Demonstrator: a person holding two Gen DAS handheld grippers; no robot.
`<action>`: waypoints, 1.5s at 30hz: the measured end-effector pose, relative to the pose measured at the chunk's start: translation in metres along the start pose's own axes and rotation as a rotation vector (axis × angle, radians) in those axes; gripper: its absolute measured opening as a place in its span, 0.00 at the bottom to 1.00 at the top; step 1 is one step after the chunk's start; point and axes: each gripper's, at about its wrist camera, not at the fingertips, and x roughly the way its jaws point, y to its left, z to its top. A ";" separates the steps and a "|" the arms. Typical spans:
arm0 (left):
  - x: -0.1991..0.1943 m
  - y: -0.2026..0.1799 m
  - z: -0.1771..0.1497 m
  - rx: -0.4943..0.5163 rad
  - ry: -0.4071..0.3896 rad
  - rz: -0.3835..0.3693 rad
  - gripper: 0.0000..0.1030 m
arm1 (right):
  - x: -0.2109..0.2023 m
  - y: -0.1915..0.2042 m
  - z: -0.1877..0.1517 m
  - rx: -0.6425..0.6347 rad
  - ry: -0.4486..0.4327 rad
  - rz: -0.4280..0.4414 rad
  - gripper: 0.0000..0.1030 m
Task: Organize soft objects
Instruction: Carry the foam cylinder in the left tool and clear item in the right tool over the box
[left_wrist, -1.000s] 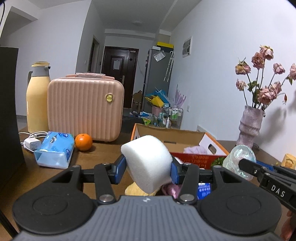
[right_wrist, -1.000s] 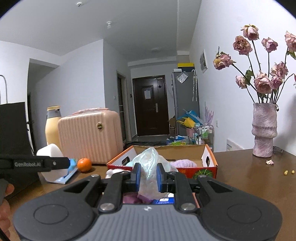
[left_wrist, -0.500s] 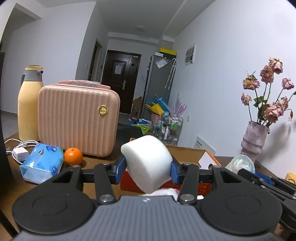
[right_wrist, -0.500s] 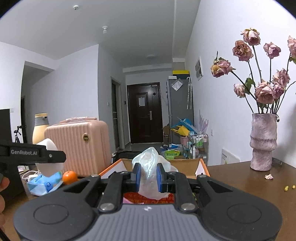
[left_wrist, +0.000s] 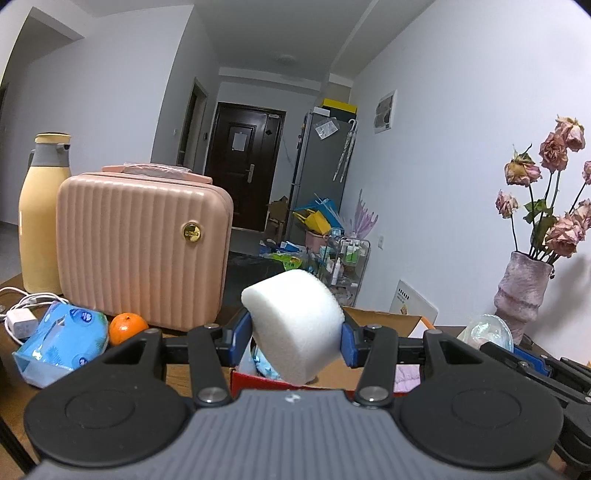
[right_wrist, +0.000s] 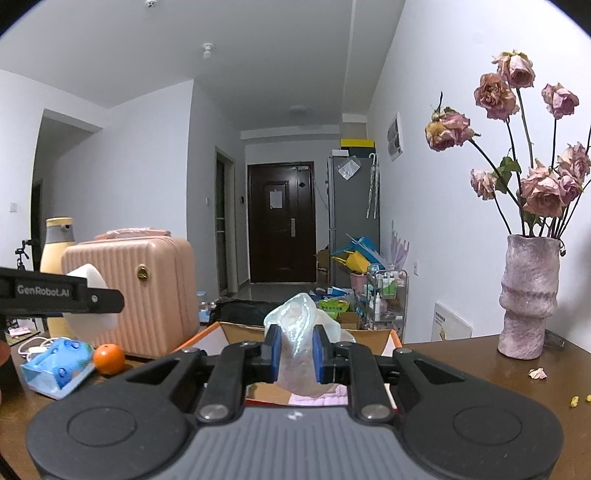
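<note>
Left gripper (left_wrist: 295, 338) clamping a white foam block (left_wrist: 295, 323) between blue pads (left_wrist: 238, 338), holding it in the air over the near edge of an open cardboard box (left_wrist: 384, 321). Block tilting, its rounded top leaning away from the camera. Box showing a red outer wall and something pale blue and something pink inside, too hidden to name.

Right gripper (right_wrist: 296, 354) pinching a crumpled clear plastic bag (right_wrist: 301, 334) between its blue pads (right_wrist: 274, 352), jaws nearly together on the thin film, bag bulging above the pads and hanging below them. Holding it up over the same box (right_wrist: 371, 336), a pink quilted cloth (right_wrist: 317, 400) lying in the box under it.

Both grippers hovering side by side: the foam and the left finger (right_wrist: 59, 291) showing at the left of the right-wrist view, the bag (left_wrist: 489, 332) showing at the right of the left-wrist view.

Standing on the wooden table (right_wrist: 461, 354): pink ribbed case (left_wrist: 142, 251) left of the box, yellow flask (left_wrist: 42, 218) behind it, orange (left_wrist: 127, 326) and blue tissue pack (left_wrist: 62, 343) in front, white charger (left_wrist: 22, 319) beside the pack. Vase (right_wrist: 528, 299) of dried roses (right_wrist: 517, 133) sitting to the right, well apart from the box, with a fallen petal (right_wrist: 537, 373) near it.
</note>
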 end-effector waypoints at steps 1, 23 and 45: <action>0.003 0.000 0.001 0.003 -0.001 0.001 0.48 | 0.003 -0.001 0.000 -0.001 0.003 -0.002 0.16; 0.072 0.000 0.014 0.039 0.018 0.009 0.48 | 0.074 -0.009 0.001 -0.081 0.060 -0.026 0.17; 0.136 -0.013 0.009 0.127 0.085 0.044 0.48 | 0.129 -0.009 -0.009 -0.137 0.146 -0.045 0.17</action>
